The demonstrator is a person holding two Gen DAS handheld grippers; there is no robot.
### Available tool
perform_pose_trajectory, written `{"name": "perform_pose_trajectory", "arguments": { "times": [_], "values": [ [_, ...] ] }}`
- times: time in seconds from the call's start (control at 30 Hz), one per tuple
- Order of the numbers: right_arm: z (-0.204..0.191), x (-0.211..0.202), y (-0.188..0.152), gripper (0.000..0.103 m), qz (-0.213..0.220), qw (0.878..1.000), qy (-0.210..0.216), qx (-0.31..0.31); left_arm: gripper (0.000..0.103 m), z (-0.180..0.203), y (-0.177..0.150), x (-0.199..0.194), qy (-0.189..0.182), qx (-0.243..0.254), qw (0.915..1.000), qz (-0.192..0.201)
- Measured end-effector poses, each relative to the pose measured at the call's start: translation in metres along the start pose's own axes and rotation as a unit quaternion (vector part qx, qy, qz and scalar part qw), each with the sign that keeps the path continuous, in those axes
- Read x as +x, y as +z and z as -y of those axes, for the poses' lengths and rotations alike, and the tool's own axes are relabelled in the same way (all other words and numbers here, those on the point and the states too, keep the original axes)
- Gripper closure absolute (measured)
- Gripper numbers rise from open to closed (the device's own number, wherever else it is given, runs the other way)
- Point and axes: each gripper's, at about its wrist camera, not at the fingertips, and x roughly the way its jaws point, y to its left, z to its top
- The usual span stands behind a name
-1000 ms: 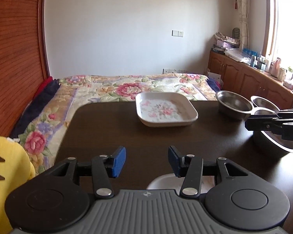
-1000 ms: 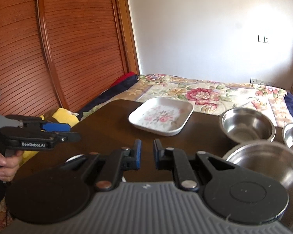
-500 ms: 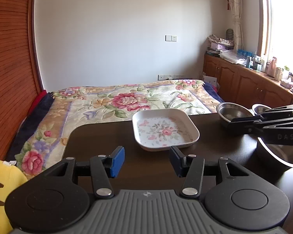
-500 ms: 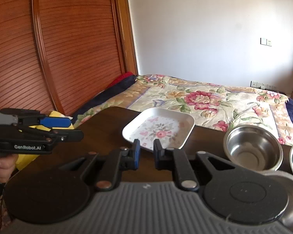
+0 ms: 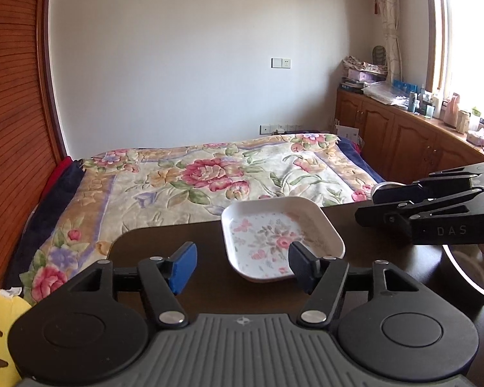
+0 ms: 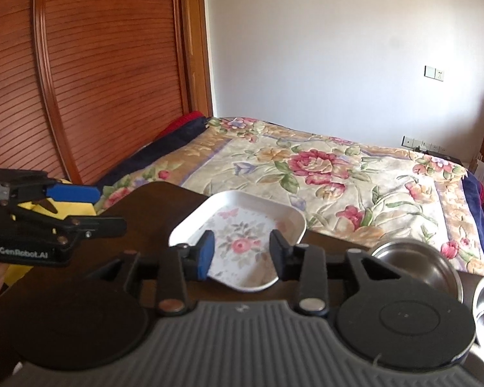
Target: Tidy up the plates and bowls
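The square floral plate (image 6: 242, 245) sits at the far edge of the dark surface (image 5: 184, 245), straight ahead of the right tool (image 6: 240, 253), whose jaws gape empty around its near corner, while the left tool (image 5: 238, 262), equally open, hangs slightly off to its left.

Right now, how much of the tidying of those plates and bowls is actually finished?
Nothing looks sorted yet. The flowered square plate sits alone on the dark table, and the steel bowls stand separately at its right end. Both the left gripper and the right gripper are open and empty, pointed toward the plate. All stacking remains.
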Motion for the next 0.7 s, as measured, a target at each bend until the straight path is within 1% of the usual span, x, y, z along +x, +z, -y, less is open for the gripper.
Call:
{"name": "perform_pose_trajectory", "arguments": {
  "times": [0.17,0.37,0.53,0.57,0.63,0.67,0.7],
  "values": [
    [0.004,0.014,0.005,0.06,-0.014,1.0,-0.009,-0.002,0.035,-0.003,0.006,0.012,0.005,-0.002,1.0,-0.006],
    [0.011,0.029,0.007,0.06,-0.037,0.999,-0.017,-0.001,0.034,-0.001,0.01,0.024,0.002,0.002,0.9999,-0.012],
    [0.016,0.046,0.007,0.059,-0.065,0.998,-0.018,-0.001,0.034,-0.002,0.011,0.042,-0.001,0.004,0.9996,-0.028],
    [0.017,0.051,0.006,0.059,-0.074,0.997,-0.019,-0.002,0.035,-0.002,0.011,0.045,0.001,0.005,0.9995,-0.032],
    [0.019,0.058,0.005,0.06,-0.087,0.996,-0.022,0.0,0.042,-0.002,0.01,0.05,0.002,0.007,0.9994,-0.035],
    [0.021,0.06,0.004,0.06,-0.092,0.996,-0.023,0.002,0.043,-0.002,0.01,0.053,0.0,0.006,0.9993,-0.037],
    [0.021,0.062,0.004,0.06,-0.096,0.995,-0.022,0.002,0.047,-0.003,0.009,0.056,-0.002,0.005,0.9992,-0.04]
  ]
}}
